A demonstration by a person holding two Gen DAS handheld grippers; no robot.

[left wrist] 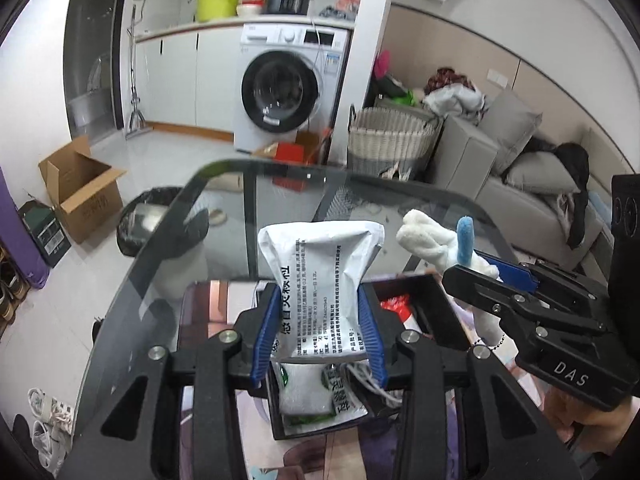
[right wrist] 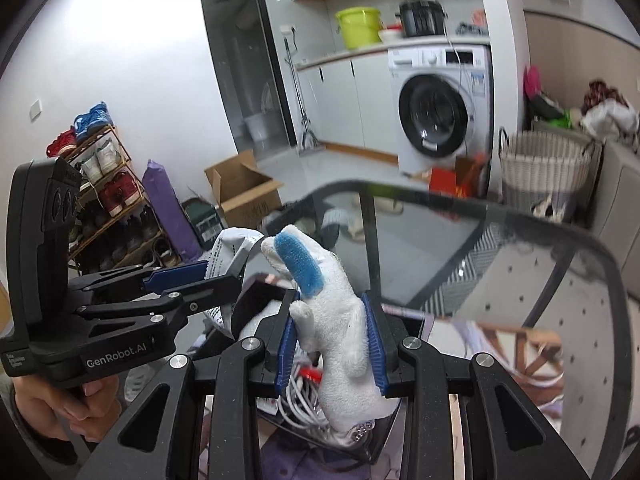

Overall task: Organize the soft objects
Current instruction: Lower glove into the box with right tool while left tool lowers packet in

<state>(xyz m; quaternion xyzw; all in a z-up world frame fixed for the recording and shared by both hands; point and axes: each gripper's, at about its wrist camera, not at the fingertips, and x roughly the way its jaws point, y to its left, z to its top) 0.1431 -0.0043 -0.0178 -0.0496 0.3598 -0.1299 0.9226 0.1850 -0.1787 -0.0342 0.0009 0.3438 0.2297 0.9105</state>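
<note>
My left gripper [left wrist: 319, 332] is shut on a white soft pouch with black print [left wrist: 320, 276] and holds it above a black box [left wrist: 436, 296] on the glass table [left wrist: 132, 280]. A second green-and-white pouch [left wrist: 308, 396] lies in the box below. My right gripper [right wrist: 332, 344] is shut on a white plush toy with a blue ear [right wrist: 340, 320], held above the box, where white cables [right wrist: 304, 404] lie. The right gripper [left wrist: 476, 272] with the plush toy [left wrist: 428, 240] also shows at the right of the left wrist view; the left gripper [right wrist: 216, 276] and the pouch [right wrist: 232, 252] also show at the left of the right wrist view.
The glass table's curved far edge [right wrist: 460, 196] lies ahead. Beyond are a washing machine [left wrist: 280, 92], a woven basket [left wrist: 392, 140], a grey sofa with clothes [left wrist: 532, 184], an open cardboard box [left wrist: 80, 188], a black bin [left wrist: 144, 216] and a shoe rack [right wrist: 108, 196].
</note>
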